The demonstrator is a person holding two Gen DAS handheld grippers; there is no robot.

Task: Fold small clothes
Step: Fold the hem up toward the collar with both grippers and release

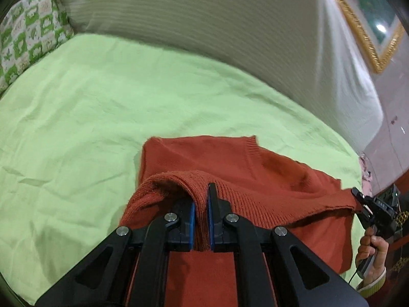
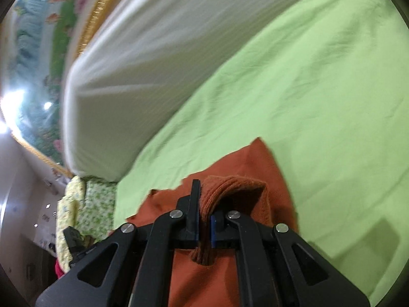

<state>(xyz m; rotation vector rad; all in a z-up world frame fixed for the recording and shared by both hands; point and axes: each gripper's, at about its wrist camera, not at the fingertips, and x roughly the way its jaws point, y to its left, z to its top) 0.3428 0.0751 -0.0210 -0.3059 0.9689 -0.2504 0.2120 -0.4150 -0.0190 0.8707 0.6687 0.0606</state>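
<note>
Through the left wrist view, your left gripper [image 1: 201, 211] has its jaws clenched on a ribbed edge of the rust-red sweater [image 1: 255, 174], which drapes over the jaws and runs forward and to the right across the green bedsheet [image 1: 102, 107]. The held edge stretches sideways to your right gripper [image 1: 359, 203], gripped in your hand [image 1: 373, 253] at the far right, so the garment's long line lies across between the two grippers and the loose body lies ahead of them on the bed. Through the right wrist view, the right gripper [image 2: 204, 220] is likewise clenched on a bunched ribbed fold of the sweater [image 2: 245, 168], with the rest spread ahead and slightly left toward the white pillow [image 2: 153, 76]. Both hands sit equally near, each owning one corner; I judge the fold depends on carrying that shared edge forward evenly over the flat part.
</note>
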